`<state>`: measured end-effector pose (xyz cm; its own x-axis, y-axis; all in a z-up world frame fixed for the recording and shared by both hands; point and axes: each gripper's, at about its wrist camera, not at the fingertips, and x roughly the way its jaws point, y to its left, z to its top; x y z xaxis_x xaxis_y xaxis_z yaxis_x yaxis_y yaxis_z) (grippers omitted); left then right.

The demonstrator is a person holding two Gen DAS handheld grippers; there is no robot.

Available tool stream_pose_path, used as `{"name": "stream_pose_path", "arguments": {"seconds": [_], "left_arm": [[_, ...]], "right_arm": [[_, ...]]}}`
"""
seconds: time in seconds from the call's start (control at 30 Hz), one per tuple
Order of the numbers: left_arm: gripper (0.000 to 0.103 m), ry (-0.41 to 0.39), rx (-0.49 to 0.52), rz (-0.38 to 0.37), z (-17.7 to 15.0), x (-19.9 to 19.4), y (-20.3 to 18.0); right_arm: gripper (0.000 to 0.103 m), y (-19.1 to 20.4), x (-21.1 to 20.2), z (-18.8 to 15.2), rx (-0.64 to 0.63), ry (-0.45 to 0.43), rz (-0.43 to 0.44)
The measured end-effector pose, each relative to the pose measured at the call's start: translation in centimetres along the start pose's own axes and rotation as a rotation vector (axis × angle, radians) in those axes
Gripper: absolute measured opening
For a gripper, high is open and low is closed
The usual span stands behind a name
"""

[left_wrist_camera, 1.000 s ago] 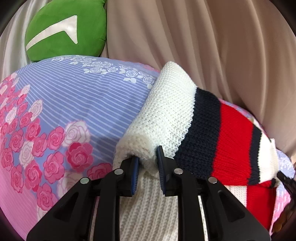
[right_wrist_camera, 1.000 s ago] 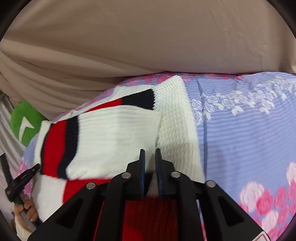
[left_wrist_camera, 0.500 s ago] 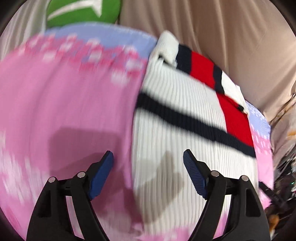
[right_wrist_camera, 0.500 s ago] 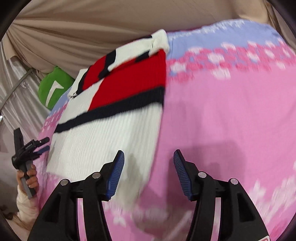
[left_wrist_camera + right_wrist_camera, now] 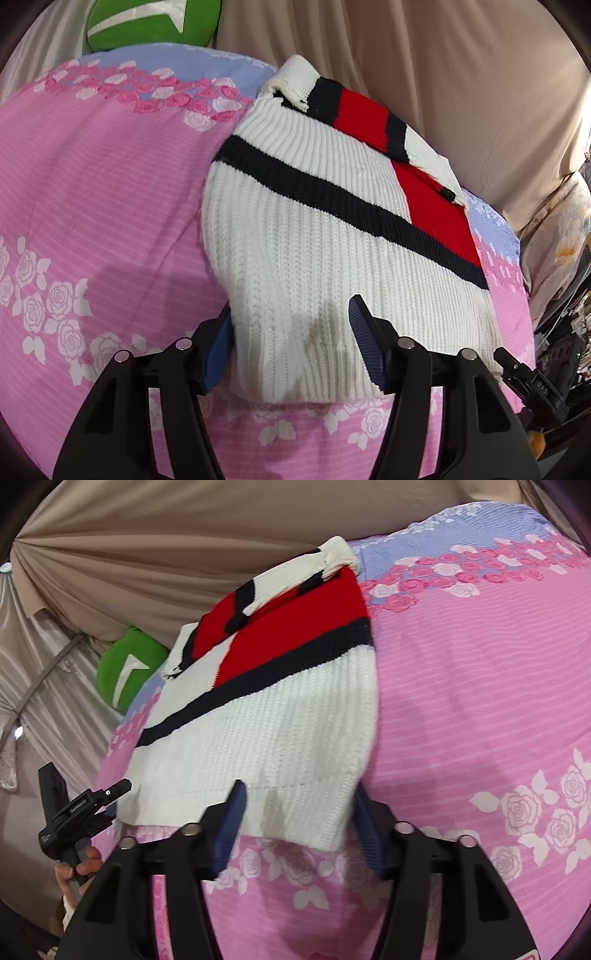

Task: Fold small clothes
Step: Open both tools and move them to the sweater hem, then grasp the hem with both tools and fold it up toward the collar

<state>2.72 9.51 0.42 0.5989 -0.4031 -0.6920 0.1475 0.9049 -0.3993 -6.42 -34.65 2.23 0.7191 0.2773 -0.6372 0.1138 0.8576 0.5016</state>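
Observation:
A white knit sweater (image 5: 303, 236) with a navy stripe and a red block lies flat on the pink floral bed sheet (image 5: 92, 192), its sleeves folded over the far end. My left gripper (image 5: 291, 347) is open, its jaws straddling the near left corner of the hem. In the right wrist view the sweater (image 5: 266, 731) lies the same way. My right gripper (image 5: 297, 823) is open with its jaws astride the near right corner of the hem. The left gripper (image 5: 74, 812) shows at the left, held in a hand.
A green cushion (image 5: 147, 22) sits at the bed's far left corner, also in the right wrist view (image 5: 127, 668). Beige curtain (image 5: 443, 74) hangs behind the bed. Clutter and cables (image 5: 565, 325) lie off the right edge of the bed.
Both grippers let go of the folded sleeve ends, opened and pulled back to the near hem. The sleeves now lie folded on the sweater's far end.

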Motion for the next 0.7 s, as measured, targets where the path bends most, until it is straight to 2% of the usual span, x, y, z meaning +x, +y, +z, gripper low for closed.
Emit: {"name": "stream_pose_path", "arguments": {"seconds": [0.03, 0.07, 0.1, 0.17, 0.27, 0.47, 0.7], "left_arm": [[0.056, -0.008, 0.007, 0.005, 0.0, 0.0, 0.0], [0.054, -0.020, 0.015, 0.015, -0.2, 0.0, -0.1], [0.051, -0.027, 0.022, 0.024, -0.3, 0.0, -0.2], [0.032, -0.035, 0.020, 0.039, -0.4, 0.1, -0.2], [0.016, -0.026, -0.007, 0.024, -0.4, 0.2, 0.4], [0.012, -0.027, -0.028, -0.009, -1.0, -1.2, 0.4], [0.011, -0.071, 0.033, -0.055, -1.9, -6.5, -1.0]], "right_arm": [[0.034, -0.2, 0.1, 0.0, 0.001, 0.001, 0.000], [0.024, -0.3, 0.3, 0.0, 0.004, 0.005, -0.002], [0.019, -0.4, 0.4, 0.0, 0.006, 0.006, -0.006], [0.014, -0.3, 0.4, -0.1, -0.002, -0.001, -0.008], [0.009, 0.0, 0.4, -0.1, -0.018, -0.011, -0.017], [0.007, 0.3, -0.9, -0.5, -0.037, -0.080, -0.001], [0.006, 0.5, -4.3, -2.3, -0.052, -0.146, 0.075]]}}
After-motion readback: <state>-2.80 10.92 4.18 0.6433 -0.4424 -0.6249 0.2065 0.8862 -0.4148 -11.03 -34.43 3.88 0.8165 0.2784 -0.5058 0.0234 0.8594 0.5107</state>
